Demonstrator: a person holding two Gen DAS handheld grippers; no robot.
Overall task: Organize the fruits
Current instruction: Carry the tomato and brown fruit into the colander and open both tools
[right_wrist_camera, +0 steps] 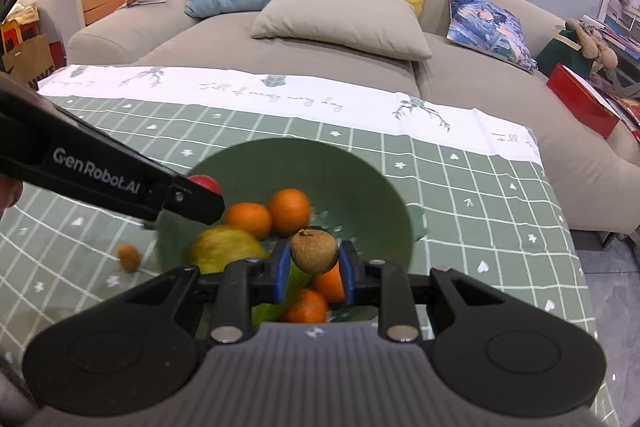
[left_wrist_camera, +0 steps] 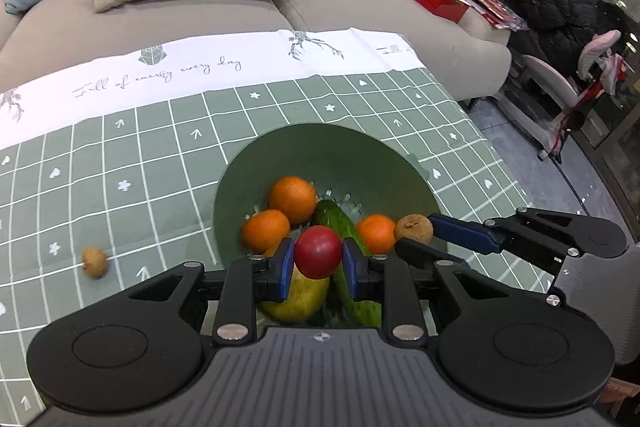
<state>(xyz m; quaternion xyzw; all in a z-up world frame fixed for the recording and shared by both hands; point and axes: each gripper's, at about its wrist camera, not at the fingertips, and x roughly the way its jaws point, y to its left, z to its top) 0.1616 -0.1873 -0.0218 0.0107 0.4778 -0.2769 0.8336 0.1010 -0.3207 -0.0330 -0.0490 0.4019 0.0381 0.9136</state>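
Both grippers hover over the green bowl (left_wrist_camera: 256, 163): the left gripper (left_wrist_camera: 318, 263) pinches a red fruit (left_wrist_camera: 318, 251), the right gripper (right_wrist_camera: 314, 265) a brown fruit (right_wrist_camera: 314, 251). Only the left view shows the cucumber (left_wrist_camera: 340, 223).

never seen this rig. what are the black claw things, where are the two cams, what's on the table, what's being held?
There is no robot arm: a person carries a two-finger gripper in each hand, and each has a fisheye camera looking forward along its fingers. The black shape filling the bottom of each picture is that gripper's own body.

In the left wrist view, the left gripper is shut on a red fruit above the green bowl. In the right wrist view, the right gripper is shut on a small brown fruit, also above the bowl.

Each gripper shows in the other's picture, reaching in from the side.

The bowl stands on a green checked tablecloth and holds oranges, a cucumber and a yellow-green fruit. Another brown fruit lies on the cloth, outside the bowl.
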